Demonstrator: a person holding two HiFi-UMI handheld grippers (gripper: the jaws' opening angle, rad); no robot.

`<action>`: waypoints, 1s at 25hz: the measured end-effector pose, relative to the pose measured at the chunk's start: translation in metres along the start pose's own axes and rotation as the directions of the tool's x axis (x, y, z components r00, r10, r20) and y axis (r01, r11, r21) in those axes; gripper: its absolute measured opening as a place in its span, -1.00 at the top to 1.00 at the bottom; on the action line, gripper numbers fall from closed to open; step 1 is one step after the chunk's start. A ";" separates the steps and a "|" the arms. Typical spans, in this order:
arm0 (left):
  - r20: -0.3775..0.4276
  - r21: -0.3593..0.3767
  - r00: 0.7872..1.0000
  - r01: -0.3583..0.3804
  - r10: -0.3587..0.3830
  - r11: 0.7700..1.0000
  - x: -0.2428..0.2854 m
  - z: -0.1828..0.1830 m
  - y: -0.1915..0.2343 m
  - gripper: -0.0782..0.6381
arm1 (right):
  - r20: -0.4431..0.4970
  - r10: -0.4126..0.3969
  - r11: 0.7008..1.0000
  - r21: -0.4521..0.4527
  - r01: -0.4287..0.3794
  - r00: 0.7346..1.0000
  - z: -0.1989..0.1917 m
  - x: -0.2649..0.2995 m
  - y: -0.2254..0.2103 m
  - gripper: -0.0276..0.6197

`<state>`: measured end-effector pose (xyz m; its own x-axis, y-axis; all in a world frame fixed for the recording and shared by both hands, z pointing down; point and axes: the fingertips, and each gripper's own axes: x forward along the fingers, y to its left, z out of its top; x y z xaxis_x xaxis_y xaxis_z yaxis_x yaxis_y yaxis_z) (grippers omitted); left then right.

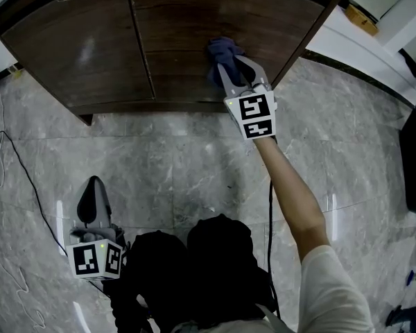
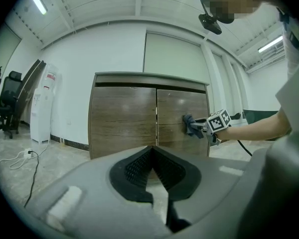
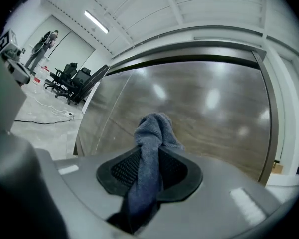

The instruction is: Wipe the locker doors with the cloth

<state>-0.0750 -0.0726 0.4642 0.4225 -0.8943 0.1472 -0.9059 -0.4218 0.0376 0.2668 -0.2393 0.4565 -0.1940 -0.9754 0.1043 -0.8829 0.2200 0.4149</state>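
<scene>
The locker has two dark wood doors, the left door and the right door. A blue-grey cloth is bunched against the right door, and my right gripper is shut on it at arm's length. In the right gripper view the cloth runs up between the pads and its wad touches the door. My left gripper hangs low over the floor, well back from the locker, shut with nothing in it. The left gripper view shows both doors and the cloth from afar.
The floor is grey marble tile. Cables trail along it at the left. A cardboard box lies right of the locker. A water dispenser and office chairs stand left of the locker.
</scene>
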 end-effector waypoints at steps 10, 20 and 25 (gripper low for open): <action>0.028 0.016 0.999 0.032 -0.033 0.999 0.010 0.015 -0.010 0.78 | 0.100 -0.025 0.999 0.045 0.021 0.995 0.074 0.003 -0.020 0.60; 0.089 0.030 0.995 0.049 -0.052 0.998 0.019 0.045 -0.007 0.78 | 0.183 -0.041 0.997 0.066 0.030 0.982 0.141 0.006 -0.031 0.60; 0.083 0.019 0.996 0.032 -0.033 0.999 0.018 0.041 0.001 0.77 | 0.209 -0.053 0.995 0.093 0.034 0.976 0.163 0.009 -0.033 0.60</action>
<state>-0.0668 -0.0954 0.4266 0.4533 -0.8891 0.0634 -0.8913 -0.4528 0.0233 0.2245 -0.2571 0.2961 -0.2319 -0.9666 -0.1093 -0.9248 0.1843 0.3328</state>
